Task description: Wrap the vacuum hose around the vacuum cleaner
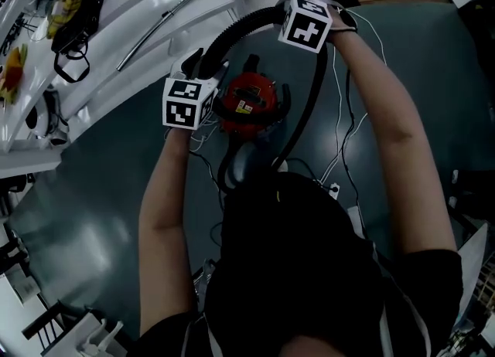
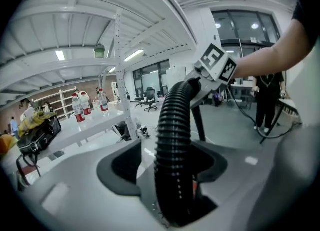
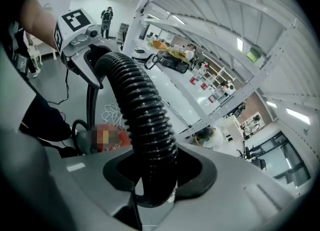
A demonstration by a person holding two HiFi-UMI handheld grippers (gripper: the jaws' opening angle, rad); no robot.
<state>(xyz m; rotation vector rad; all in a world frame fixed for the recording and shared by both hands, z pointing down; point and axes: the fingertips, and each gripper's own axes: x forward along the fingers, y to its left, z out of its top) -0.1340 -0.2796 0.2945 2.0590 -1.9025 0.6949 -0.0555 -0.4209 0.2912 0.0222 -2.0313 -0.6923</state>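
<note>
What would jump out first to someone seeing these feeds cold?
The black ribbed hose arches between the left gripper and right gripper, running through both sets of jaws. Below it, the red vacuum cleaner sits on the dark floor, directly under the arc.

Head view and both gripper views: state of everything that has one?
hose: lifted, arched between both grippers, not wound on.
left gripper: open, hose between jaws, gap at one pad.
right gripper: shut on hose.
vacuum cleaner: upright on the floor.
bottles: upright on the white table.
</note>
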